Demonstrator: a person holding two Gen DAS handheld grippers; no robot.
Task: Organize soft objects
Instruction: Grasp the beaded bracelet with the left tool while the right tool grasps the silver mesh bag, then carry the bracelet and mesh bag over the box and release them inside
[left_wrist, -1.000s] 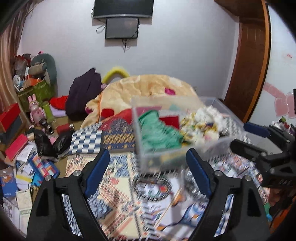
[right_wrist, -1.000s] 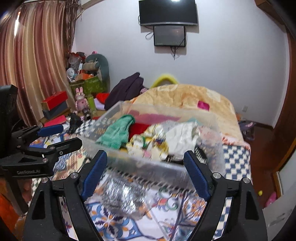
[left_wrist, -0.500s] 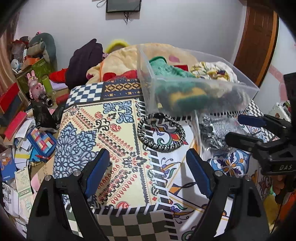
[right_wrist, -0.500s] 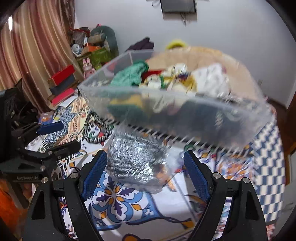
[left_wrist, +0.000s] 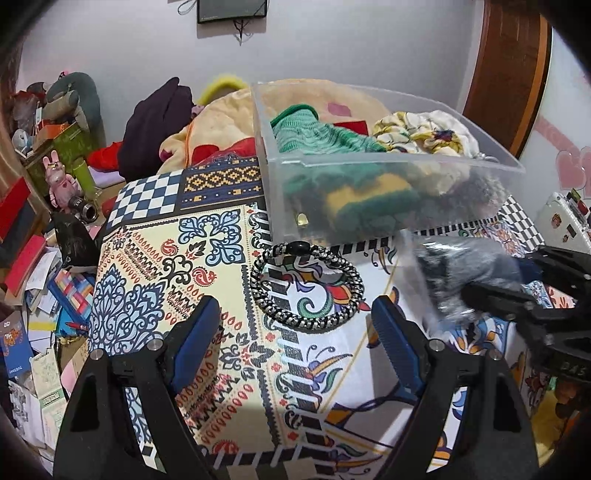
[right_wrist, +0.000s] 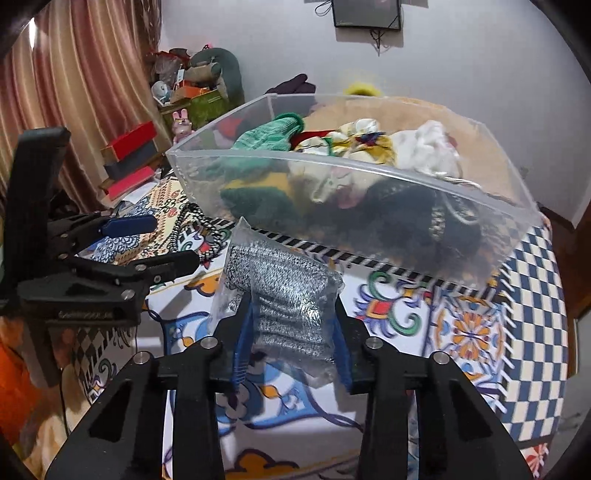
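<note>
A clear plastic bin (left_wrist: 369, 192) (right_wrist: 369, 236) holds a green knit piece (left_wrist: 314, 133), floral cloth (left_wrist: 417, 136) and dark fabrics. My right gripper (right_wrist: 291, 332) is shut on a bagged grey speckled fabric (right_wrist: 284, 291) in front of the bin, on the patterned tablecloth; it shows blurred in the left wrist view (left_wrist: 454, 273). My left gripper (left_wrist: 295, 339) is open and empty, just short of a black-and-white braided cord ring (left_wrist: 306, 284) lying on the cloth. The left gripper also shows in the right wrist view (right_wrist: 155, 243).
The patterned tablecloth (left_wrist: 155, 280) covers the table. Left of it are stacked papers and boxes (left_wrist: 33, 295), a pink rabbit toy (left_wrist: 61, 181) and red boxes (right_wrist: 129, 147). A blanket pile (left_wrist: 221, 122) lies behind the bin.
Both grippers dropped toward the table. My right gripper's jaws closed on the bagged grey fabric. My left gripper moved closer to the cord ring and stayed open.
</note>
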